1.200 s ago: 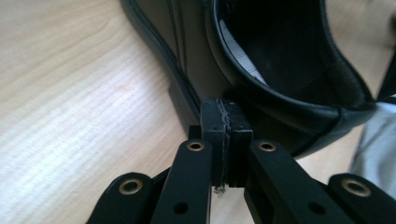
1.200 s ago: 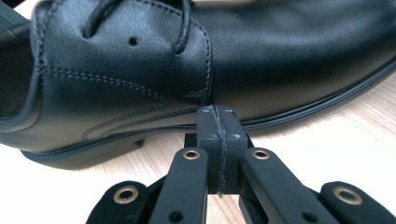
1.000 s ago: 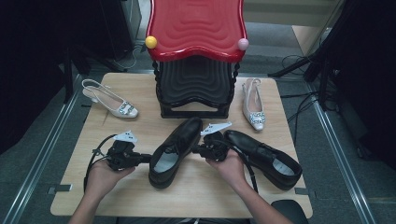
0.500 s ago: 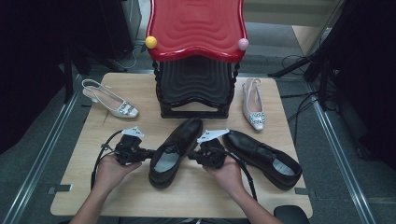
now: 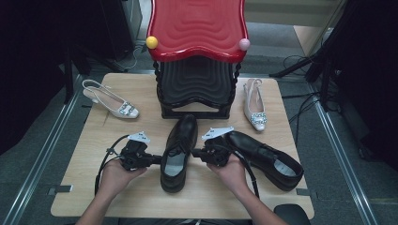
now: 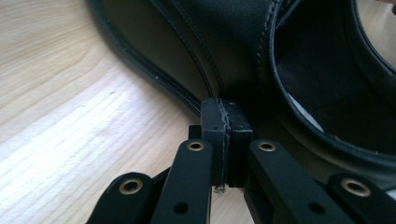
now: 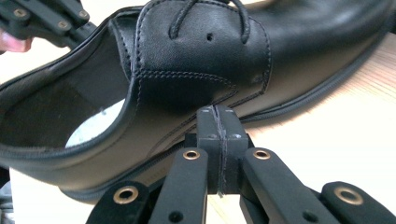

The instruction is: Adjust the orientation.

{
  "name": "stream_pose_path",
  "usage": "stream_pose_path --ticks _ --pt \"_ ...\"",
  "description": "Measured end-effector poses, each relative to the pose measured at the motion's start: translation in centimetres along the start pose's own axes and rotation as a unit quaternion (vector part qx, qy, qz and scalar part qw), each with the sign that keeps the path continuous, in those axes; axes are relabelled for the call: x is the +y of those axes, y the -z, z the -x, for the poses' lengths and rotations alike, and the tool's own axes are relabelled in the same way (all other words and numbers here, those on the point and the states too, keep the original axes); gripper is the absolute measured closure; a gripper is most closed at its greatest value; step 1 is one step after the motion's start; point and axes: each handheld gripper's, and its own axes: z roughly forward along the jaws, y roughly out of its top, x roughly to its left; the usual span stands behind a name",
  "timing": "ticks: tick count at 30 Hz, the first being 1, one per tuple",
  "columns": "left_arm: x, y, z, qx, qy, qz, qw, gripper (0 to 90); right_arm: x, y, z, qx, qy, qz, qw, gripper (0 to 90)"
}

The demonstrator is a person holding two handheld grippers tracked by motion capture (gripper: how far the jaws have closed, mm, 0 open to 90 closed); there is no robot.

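Nearest the camera, the person's forearms come in over the near edge of the wooden worktop [image 5: 94, 197], each hand holding a claw. The left claw [image 5: 156, 159] points right at the near black shoe [image 5: 178, 152], and its jaws are pressed flat together with nothing between them; in the left gripper view the left claw [image 6: 226, 112] has its closed tips right at the shoe's [image 6: 243, 51] sole edge, seemingly touching it, below the collar opening. The right claw [image 5: 196, 152] points left at the same shoe from the other side, its jaws likewise closed on nothing. In the right gripper view the right claw [image 7: 217, 111] has its joined tips against the shoe's [image 7: 201, 56] side just above the sole, under the laces, and the left claw shows at the upper left beyond the heel opening.

The shoe lies between the two claws in the middle of the worktop, toe pointing far, heel near. A second black shoe [image 5: 265, 157] lies just right of the right hand, angled with its heel towards the near right corner.

Farther back, a pale slingback shoe [image 5: 110, 101] rests on the left side and its mate [image 5: 255, 104] on the right. Between them at the far edge stands a black rack [image 5: 195, 89] with a red top [image 5: 197, 28] bearing a yellow ball [image 5: 151, 42] and a pink ball [image 5: 244, 44].
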Motion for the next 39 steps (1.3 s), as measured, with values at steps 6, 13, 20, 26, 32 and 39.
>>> stream_pose_path --ticks 6,13,20,26,32,39 --pt "0.0 -0.2 0.4 -0.016 0.005 0.001 0.9999 90.0 0.0 0.3 0.2 -0.005 0.002 -0.004 1.0 90.0" --pt "0.0 0.7 -0.4 -0.017 0.012 0.017 0.9996 75.2 -0.3 1.0 0.9 -0.002 -0.003 -0.008 1.0 76.4" --pt "-0.1 1.4 -1.4 -0.017 0.028 0.022 0.9992 59.0 -0.7 1.6 1.0 -0.01 0.007 -0.005 0.9999 67.8" --pt "0.3 1.5 -2.0 -0.007 0.021 0.02 0.9996 51.5 -1.3 2.6 1.0 -0.009 0.01 0.001 0.9999 61.0" --pt "0.9 1.3 -2.6 -0.01 0.013 0.015 0.9997 49.0 -1.8 4.2 1.0 -0.011 0.015 0.008 0.9998 59.0" --pt "1.3 1.2 -2.6 -0.019 0.003 0.007 0.9998 48.6 -2.2 5.7 1.4 -0.021 0.012 -0.001 0.9997 57.4"
